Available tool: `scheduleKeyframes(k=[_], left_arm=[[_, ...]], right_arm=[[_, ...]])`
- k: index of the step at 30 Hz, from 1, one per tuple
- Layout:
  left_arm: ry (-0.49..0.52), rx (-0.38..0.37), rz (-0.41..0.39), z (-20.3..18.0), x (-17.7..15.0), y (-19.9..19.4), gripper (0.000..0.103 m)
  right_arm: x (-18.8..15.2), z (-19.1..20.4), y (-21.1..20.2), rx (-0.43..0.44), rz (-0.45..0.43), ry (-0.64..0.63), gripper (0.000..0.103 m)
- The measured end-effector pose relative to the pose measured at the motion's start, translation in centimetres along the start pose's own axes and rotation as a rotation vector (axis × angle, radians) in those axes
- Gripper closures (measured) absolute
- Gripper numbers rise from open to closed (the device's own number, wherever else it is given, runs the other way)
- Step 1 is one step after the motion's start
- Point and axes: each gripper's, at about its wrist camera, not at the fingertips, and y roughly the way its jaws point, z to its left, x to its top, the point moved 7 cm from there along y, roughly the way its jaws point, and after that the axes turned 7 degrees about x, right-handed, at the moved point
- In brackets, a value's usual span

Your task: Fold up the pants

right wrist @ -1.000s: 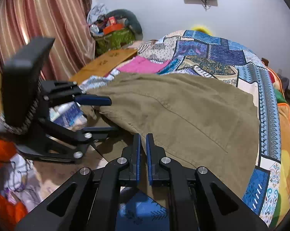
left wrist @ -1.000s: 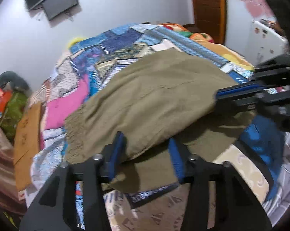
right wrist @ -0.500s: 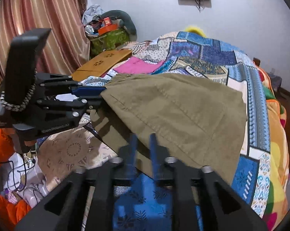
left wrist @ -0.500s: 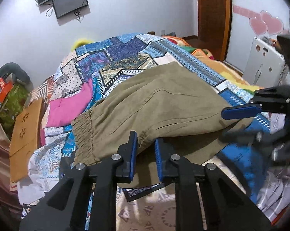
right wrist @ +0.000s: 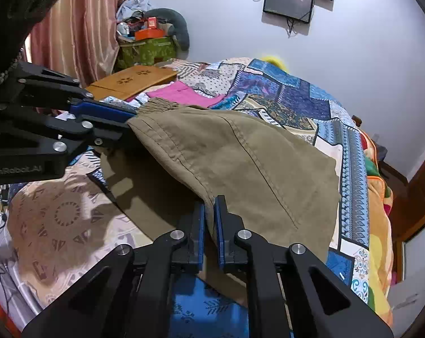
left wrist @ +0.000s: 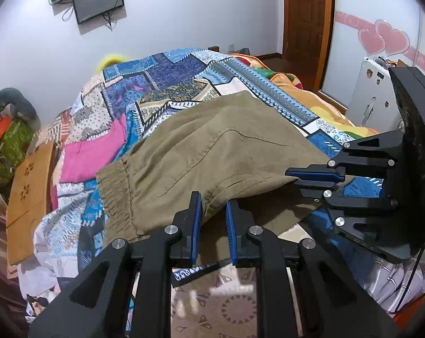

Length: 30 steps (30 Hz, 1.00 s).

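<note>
Left wrist view: the olive pants [left wrist: 212, 152] lie on the patchwork bedspread [left wrist: 167, 79], elastic waistband toward the left, with the near edge raised off a lower olive layer.
Left gripper: the left gripper [left wrist: 212, 214] has its blue pads a narrow gap apart with the raised hem of the pants between them; it appears to pinch the cloth, though the contact is partly hidden.
Right gripper: the right gripper [right wrist: 209, 219] has its pads nearly together, clamped on the same raised edge further along.
Where the pants are: spread across the near half of the bed, held up at two points along one edge, the rest resting on the cover.
Done so far: judging by the two olive layers, one fold looks under way, the upper layer lifted over the lower.
Left to do: laying that layer flat, smoothing it, and probably a further fold to make a compact bundle.
Counts: one pair of pants; two grippers; one pink cloth [left wrist: 91, 152]; one wooden board [left wrist: 29, 191]; one wall screen [right wrist: 288, 0].
</note>
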Motion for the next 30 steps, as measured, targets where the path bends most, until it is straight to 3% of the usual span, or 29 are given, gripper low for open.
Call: scheduleKeyframes(k=[7,10,13,15,17,22,30], left_arm=[[0.002,-0.012,0.043,-1.2,-2.6,0.3,0.085],[-0.025,-0.016,0.065,-1.1,-3.7,0.1,0.078],[-0.085,-0.033,0.076,0.3,-4.3,-0.9,0.071],[-0.119,-0.022,0.068,1.5,-4.3,-1.5,0.065],[-0.162,0.013,0.053,3.4,-4.4,-2.2,0.055],[-0.258,0.055,0.081,7.2,-4.6,-1.8,0.037],[-0.354,0.046,0.137,9.9,-5.0,0.9,0.035]], right_arm=[[-1.4,0.5,-0.9,0.059,0.035,-0.009,0.097],[-2.1,0.5,-1.1,0.069,0.033,0.009,0.091],[-3.0,0.1,-1.6,0.055,0.049,0.044,0.078],[-3.5,-0.6,-2.4,0.051,0.051,0.086,0.063],[-3.9,-1.4,-3.3,0.046,0.042,0.132,0.058],[-4.7,-4.0,-5.8,0.006,-0.004,0.260,0.058],[-7.9,-8.9,-7.2,-0.056,-0.017,0.519,0.057]])
